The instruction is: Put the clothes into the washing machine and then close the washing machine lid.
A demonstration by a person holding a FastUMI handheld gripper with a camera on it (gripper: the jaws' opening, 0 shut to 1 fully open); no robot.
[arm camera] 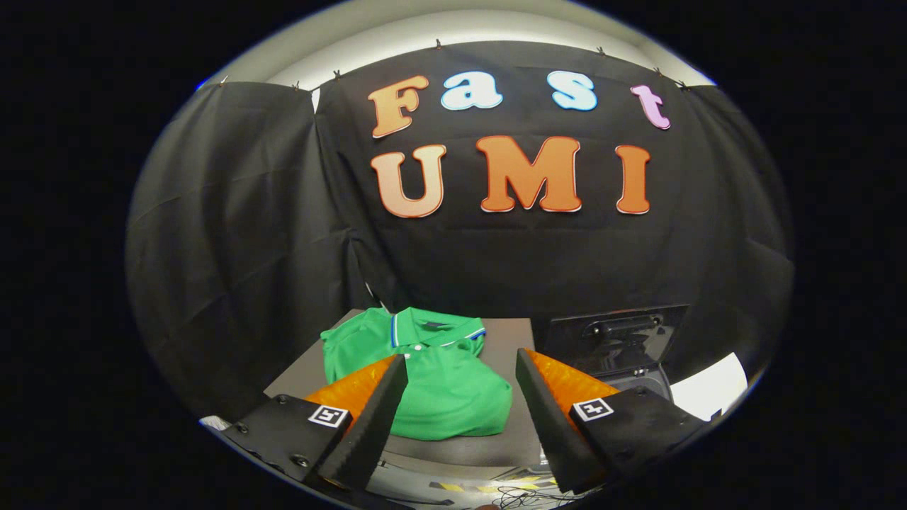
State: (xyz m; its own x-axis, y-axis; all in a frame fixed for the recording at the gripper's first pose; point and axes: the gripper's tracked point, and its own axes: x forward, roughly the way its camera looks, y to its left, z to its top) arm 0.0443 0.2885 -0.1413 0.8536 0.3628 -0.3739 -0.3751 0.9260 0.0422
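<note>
A green polo shirt with a white and blue striped collar lies folded on a grey table. My gripper hangs above the table's near side, open, with nothing between its fingers. The shirt lies below and just beyond the fingers, nearer the left finger. To the right of the table stands the washing machine with its dark lid raised upright; the drum opening is mostly hidden behind the right finger.
Black cloth walls close the booth behind and to the left of the table. A white surface shows to the right of the washing machine. Cables and yellow-black tape lie on the floor below the fingers.
</note>
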